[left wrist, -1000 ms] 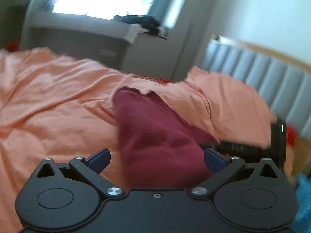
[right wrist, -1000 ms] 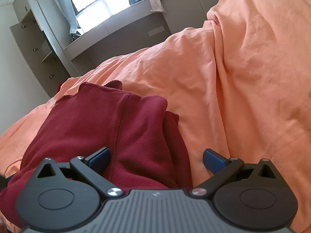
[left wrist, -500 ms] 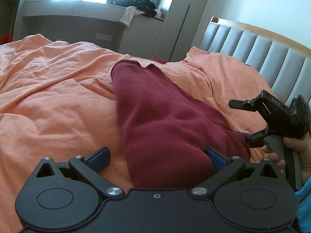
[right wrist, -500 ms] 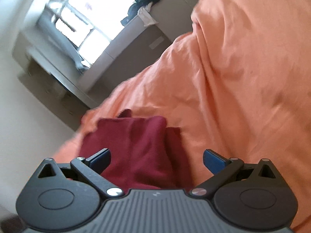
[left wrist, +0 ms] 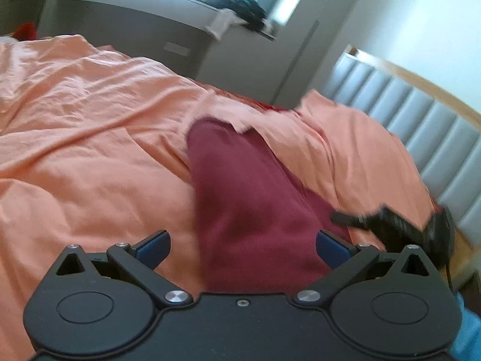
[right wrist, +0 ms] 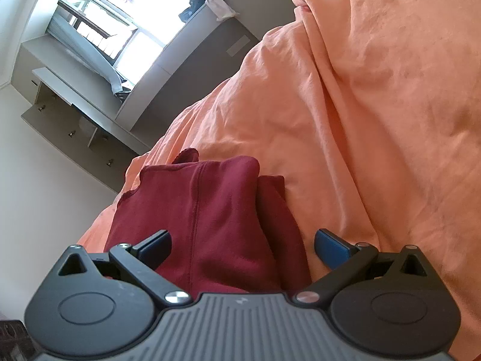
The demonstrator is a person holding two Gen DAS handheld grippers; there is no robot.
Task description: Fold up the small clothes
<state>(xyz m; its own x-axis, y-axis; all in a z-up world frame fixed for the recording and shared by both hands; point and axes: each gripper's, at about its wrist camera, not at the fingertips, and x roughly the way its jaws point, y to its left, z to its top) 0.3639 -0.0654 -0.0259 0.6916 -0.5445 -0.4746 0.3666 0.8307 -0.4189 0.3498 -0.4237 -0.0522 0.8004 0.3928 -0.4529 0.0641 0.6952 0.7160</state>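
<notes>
A dark red garment lies folded in a long bundle on the orange bedsheet. My left gripper is open just above its near end, blue fingertips wide apart. In the right wrist view the same red garment shows a seam and a folded edge, and my right gripper is open over it. The right gripper appears blurred at the right of the left wrist view, beside the garment.
A grey padded headboard stands at the right. A grey cabinet under the window carries a heap of dark clothes. Rumpled orange sheet rises to the right in the right wrist view.
Both cameras have swung and the left view has blurred. The right gripper has dropped lower beside the garment. Both grippers stay open; the garment lies as before.
</notes>
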